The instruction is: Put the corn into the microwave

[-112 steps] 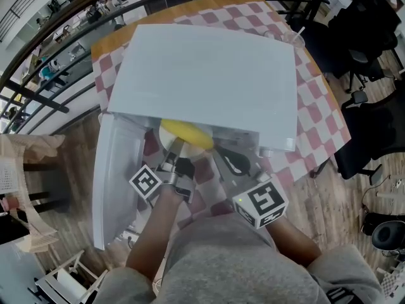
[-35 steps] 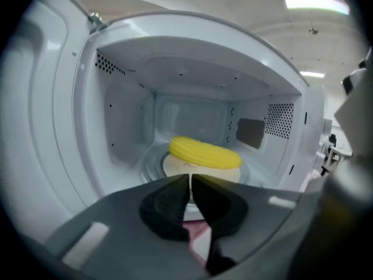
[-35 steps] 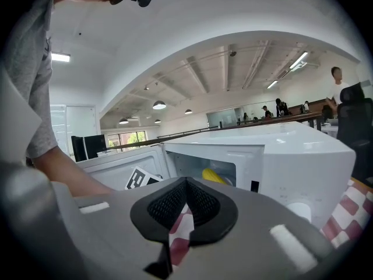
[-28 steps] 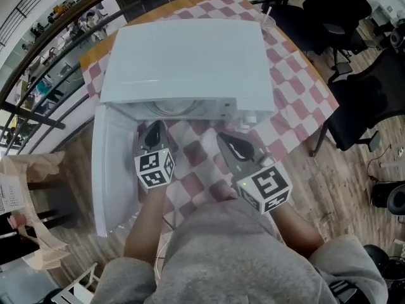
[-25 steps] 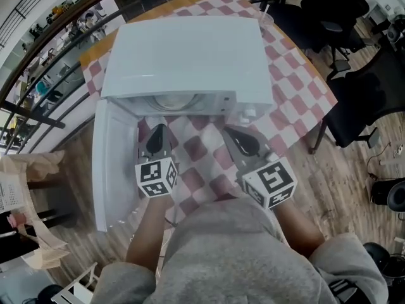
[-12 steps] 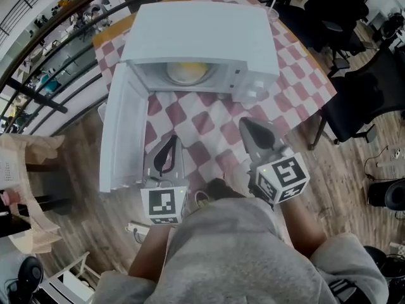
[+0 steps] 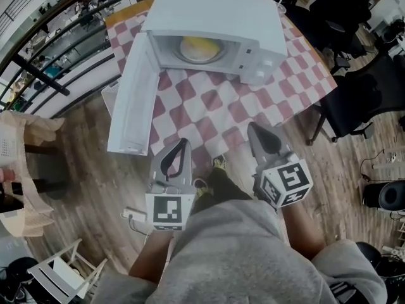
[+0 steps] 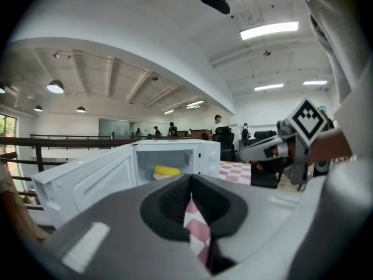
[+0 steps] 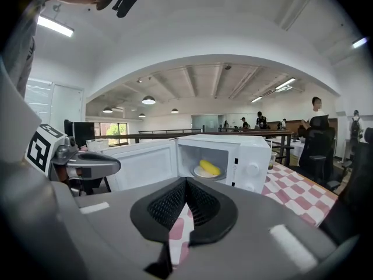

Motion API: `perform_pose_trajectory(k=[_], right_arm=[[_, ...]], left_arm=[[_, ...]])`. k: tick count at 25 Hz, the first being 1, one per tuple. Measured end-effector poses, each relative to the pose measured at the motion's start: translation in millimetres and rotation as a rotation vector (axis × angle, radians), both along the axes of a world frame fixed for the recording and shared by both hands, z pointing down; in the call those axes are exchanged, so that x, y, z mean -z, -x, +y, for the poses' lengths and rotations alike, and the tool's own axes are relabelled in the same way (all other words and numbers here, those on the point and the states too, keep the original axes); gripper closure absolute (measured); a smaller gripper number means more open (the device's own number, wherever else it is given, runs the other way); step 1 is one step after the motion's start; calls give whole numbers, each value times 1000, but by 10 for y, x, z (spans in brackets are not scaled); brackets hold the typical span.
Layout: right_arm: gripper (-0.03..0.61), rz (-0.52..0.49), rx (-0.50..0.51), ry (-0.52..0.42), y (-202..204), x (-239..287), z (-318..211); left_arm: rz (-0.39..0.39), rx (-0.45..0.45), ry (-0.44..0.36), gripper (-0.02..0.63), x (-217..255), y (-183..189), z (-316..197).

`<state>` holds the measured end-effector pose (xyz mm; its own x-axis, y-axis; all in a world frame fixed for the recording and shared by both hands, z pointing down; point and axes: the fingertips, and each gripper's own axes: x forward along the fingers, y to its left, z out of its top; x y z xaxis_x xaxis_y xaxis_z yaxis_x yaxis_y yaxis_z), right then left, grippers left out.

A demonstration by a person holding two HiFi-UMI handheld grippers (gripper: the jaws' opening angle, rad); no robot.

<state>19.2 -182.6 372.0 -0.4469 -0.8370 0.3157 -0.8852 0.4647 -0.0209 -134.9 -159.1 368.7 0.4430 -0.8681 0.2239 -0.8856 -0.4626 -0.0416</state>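
The yellow corn lies on a plate inside the white microwave, whose door hangs wide open to the left. In the left gripper view the corn shows in the open cavity; the right gripper view shows the corn on its plate too. My left gripper is shut and holds nothing, well back from the microwave at the table's near edge. Beside it my right gripper is also shut and bare. Both point toward the microwave.
A red and white checked cloth covers the table in front of the microwave. Black office chairs stand to the right. A railing runs along the left, and a white chair stands at the lower left on the wood floor.
The left gripper carried the corn to the microwave mouth earlier. Both grippers have since drawn back from the microwave toward the person, and the corn now lies inside.
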Motion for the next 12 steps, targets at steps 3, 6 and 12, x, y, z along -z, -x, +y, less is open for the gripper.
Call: perform_pose_trajectory(k=[3,6,12], right_arm=[[581,4,-8,6,-40,-9,144],[581,3,-20,17,-102,-49,258],[581,-3,-23,23,-274,-79,436]], left_arm=[[4,-16,-12,603,38,-43,128],[21,-21,6,603,52,-99,239],[20,-46,11,603,72,-307,373]])
